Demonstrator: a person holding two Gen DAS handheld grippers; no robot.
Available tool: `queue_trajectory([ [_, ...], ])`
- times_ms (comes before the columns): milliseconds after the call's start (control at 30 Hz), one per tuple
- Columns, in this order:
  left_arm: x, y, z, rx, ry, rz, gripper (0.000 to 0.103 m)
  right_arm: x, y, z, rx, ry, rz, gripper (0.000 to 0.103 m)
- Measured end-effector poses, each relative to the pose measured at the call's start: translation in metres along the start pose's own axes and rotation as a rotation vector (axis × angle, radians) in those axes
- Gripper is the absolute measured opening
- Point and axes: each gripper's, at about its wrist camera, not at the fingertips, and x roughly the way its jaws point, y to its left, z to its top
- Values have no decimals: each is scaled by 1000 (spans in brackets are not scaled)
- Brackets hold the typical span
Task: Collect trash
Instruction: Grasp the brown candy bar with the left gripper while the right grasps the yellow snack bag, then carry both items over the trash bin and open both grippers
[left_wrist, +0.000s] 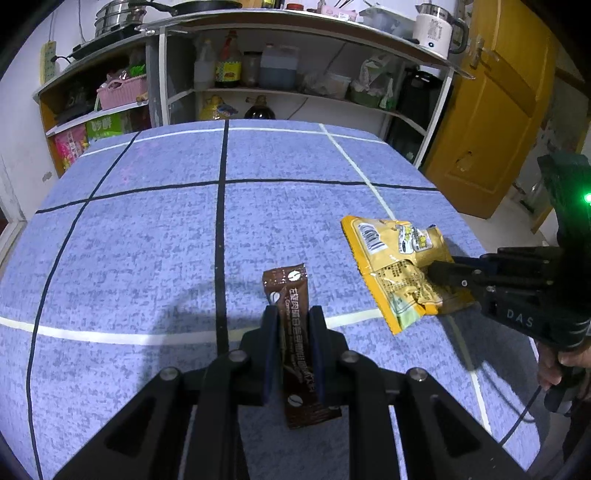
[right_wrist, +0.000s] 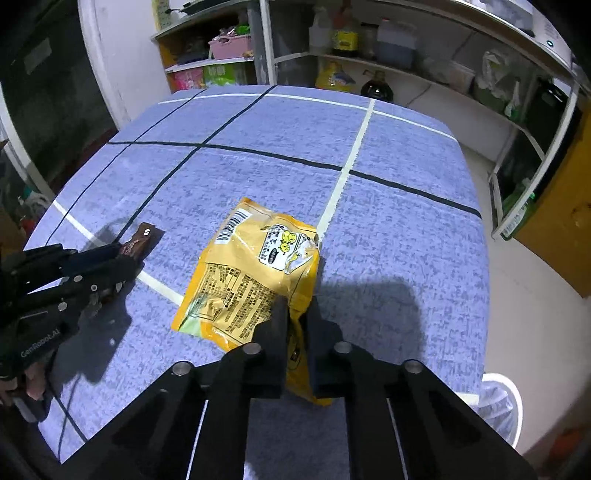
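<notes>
A brown coffee sachet stands lengthwise between the pads of my left gripper, which is shut on it just above the blue tablecloth. In the right wrist view the same sachet pokes out of the left gripper. A crumpled yellow snack bag lies on the cloth, and my right gripper is shut on its near edge. The left wrist view shows that bag with the right gripper pinching its right side.
Behind the table stand white shelves with bottles, a pink basket and a kettle. A yellow door is at the right. A white bin rim shows below the table's right edge.
</notes>
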Motion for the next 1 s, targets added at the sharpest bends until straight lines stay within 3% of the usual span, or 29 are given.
queue_trajectory([
  [233,-16,0,3,3,-53,-70,17,-30,-4,-12,52,-73,25,6],
  [500,-32,-25,2,45,-88,-161,17,-73,-20,-34,124,-158,35,6],
  [1000,-28,-136,3,199,-78,-307,17,-149,-93,-106,279,-260,-37,6],
])
